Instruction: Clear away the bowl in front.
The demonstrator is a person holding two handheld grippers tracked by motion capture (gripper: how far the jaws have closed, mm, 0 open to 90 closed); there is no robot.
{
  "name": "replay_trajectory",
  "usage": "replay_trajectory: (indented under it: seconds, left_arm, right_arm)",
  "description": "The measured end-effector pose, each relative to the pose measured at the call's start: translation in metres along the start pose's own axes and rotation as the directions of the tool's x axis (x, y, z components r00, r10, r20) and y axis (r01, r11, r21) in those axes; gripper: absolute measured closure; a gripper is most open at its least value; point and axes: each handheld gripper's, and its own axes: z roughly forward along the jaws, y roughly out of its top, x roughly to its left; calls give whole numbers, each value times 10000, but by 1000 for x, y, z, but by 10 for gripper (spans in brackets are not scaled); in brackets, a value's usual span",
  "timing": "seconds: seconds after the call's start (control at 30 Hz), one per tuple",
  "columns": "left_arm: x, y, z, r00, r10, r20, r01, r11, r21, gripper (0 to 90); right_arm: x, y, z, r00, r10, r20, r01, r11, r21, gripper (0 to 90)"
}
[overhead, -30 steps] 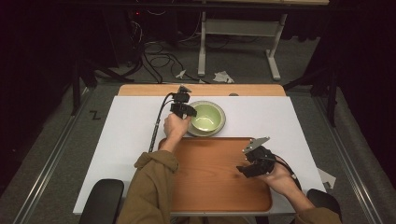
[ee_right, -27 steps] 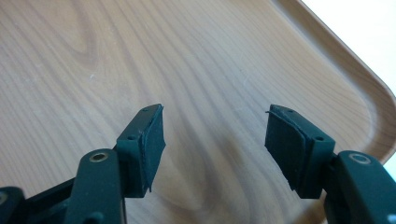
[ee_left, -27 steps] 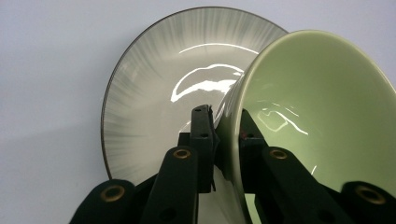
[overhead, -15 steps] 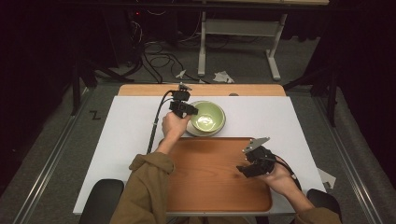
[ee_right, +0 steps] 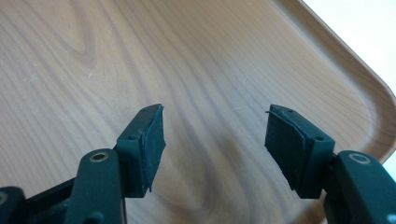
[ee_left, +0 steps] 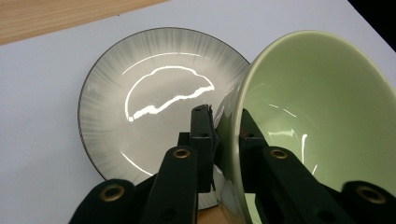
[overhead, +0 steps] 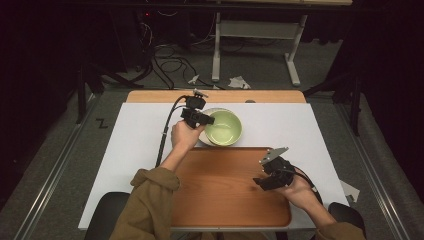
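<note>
Two grippers: left gripper (ee_left: 227,128) clamped on green bowl (ee_left: 322,126) rim, tilted, plate (ee_left: 154,107) at its 9 o'clock; right gripper (ee_right: 215,140) wide open, empty, over wooden tray (ee_right: 140,60).

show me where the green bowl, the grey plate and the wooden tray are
green bowl (ee_left: 317,107), left gripper view, on its inner wall
grey plate (ee_left: 140,93), left gripper view, on its glossy centre
wooden tray (overhead: 220,190), high view, on its bare floor

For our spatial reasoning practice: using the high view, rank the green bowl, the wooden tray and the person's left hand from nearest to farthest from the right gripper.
1. Wooden tray: directly under the right gripper, at its right side.
2. Green bowl: beyond the tray's far edge, up and left.
3. Left hand: left of the bowl, farthest.
</note>
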Motion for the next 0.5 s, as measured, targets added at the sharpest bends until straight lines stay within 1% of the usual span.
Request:
replay_trajectory:
  seconds: [0.07,0.1,0.17,0.3,0.4,0.5]
  left_arm:
    - [-2,-1,-3,9999,104,-9,-104,9999,-1,813]
    - [-3,-1,-4,9998,178,-2,-178,9998,-21,813]
    - [-5,-1,-8,9996,276,98,-276,9996,50,813]
    - [-10,-3,-12,9988,460,145,-460,9989,-10,813]
    - [-14,-5,-16,9976,615,307,-615,9981,-18,813]
    - [-20,-6,-19,9960,814,364,-813,9967,-34,813]
  right_arm:
    - [0,0,1,10000,48,-10,-48,10000,14,378]
    - [-1,0,1,10000,-22,-12,22,10000,8,379]
    - [-1,-1,0,10000,24,-6,-24,10000,-24,378]
    - [-1,-1,0,10000,31,46,-31,10000,-7,379]
    - [0,0,0,10000,60,32,-59,10000,-50,379]
    - [-1,-1,0,10000,4,-3,-4,10000,53,379]
